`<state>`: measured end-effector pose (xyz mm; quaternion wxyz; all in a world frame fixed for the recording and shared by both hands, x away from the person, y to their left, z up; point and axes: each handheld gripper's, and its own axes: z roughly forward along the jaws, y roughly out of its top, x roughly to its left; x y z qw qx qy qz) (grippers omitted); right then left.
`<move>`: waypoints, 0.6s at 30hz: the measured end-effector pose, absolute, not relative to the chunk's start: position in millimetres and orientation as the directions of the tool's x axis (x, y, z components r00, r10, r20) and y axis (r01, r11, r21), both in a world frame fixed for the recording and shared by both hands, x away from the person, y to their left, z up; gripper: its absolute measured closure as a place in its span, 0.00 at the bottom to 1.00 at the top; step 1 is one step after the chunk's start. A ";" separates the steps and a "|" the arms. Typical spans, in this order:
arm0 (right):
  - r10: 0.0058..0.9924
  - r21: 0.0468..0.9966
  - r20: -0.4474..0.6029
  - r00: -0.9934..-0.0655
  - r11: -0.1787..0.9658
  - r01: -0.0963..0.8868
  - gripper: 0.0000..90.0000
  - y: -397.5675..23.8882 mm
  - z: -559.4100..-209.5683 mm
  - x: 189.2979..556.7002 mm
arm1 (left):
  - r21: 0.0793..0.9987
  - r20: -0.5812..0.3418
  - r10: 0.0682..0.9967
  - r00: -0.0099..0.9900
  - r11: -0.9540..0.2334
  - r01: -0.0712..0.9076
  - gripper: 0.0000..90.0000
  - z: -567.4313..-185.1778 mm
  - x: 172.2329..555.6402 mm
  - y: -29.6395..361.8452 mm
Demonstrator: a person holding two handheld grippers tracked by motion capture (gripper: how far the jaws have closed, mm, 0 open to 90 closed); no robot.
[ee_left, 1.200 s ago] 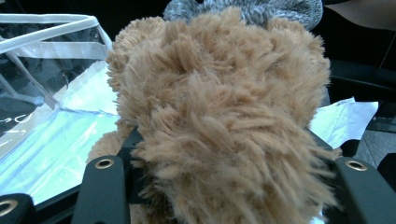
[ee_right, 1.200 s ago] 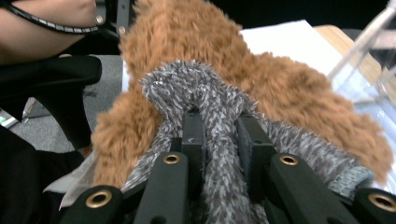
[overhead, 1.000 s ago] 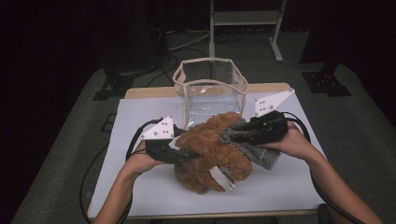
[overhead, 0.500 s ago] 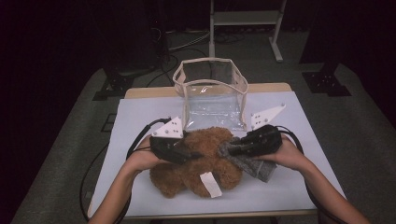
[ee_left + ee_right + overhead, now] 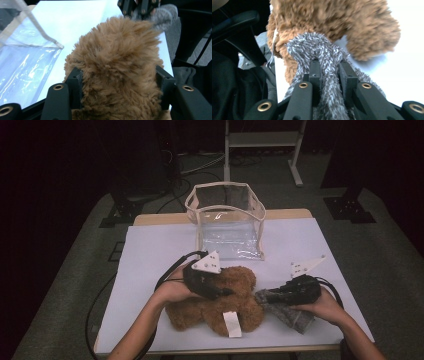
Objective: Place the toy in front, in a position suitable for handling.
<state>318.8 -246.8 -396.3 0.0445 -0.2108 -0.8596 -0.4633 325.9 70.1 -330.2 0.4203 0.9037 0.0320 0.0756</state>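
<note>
A brown plush bear (image 5: 215,307) lies on the white table top (image 5: 160,250), a white tag (image 5: 231,324) on its near side. My left gripper (image 5: 222,291) is shut on the bear's upper body; in the left gripper view the fur (image 5: 117,50) bulges between the two wide-set jaws of that gripper (image 5: 118,75). Just right of the bear, my right gripper (image 5: 264,295) is shut on a grey fuzzy cloth (image 5: 292,314). In the right gripper view the cloth (image 5: 322,50) is pinched by my gripper (image 5: 329,66), with the bear (image 5: 337,20) just beyond.
A clear plastic bag with a cream rim (image 5: 227,220) stands open at the back middle of the table; its wall (image 5: 25,65) is near the left gripper. A metal stand (image 5: 262,140) rises behind the table. Cables trail from both grippers.
Both grippers came down and toward the near edge with the bear. The right gripper drew the grey cloth out to the right, away from the bear.
</note>
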 end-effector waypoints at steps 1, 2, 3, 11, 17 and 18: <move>0.334 0.780 0.268 -0.904 0.475 0.407 0.83 -252.4 -393.9 318.3 | 0.764 0.112 0.116 0.987 -0.646 -0.011 0.45 -329.9 326.5 66.7; 0.347 0.783 0.259 -0.901 0.470 0.406 0.83 -258.5 -391.2 318.0 | 0.764 0.109 0.110 0.988 -0.645 -0.012 0.45 -329.4 327.3 63.4; 0.360 0.786 0.251 -0.898 0.466 0.406 0.83 -264.6 -388.3 317.3 | 0.764 0.109 0.105 0.989 -0.645 -0.016 0.45 -329.0 328.2 60.4; 0.491 0.784 0.189 -0.850 0.446 0.432 0.83 -308.4 -381.1 313.4 | 0.745 0.108 0.072 0.992 -0.666 -0.033 0.45 -334.4 330.5 32.9; 0.548 0.748 0.177 -0.817 0.465 0.474 0.82 -318.6 -408.7 314.8 | 0.715 0.101 0.061 0.993 -0.698 -0.030 0.40 -341.7 331.0 21.5; 0.553 0.743 0.171 -0.815 0.472 0.475 0.82 -319.0 -412.0 314.9 | 0.712 0.102 0.066 0.993 -0.702 -0.026 0.40 -343.0 330.9 21.5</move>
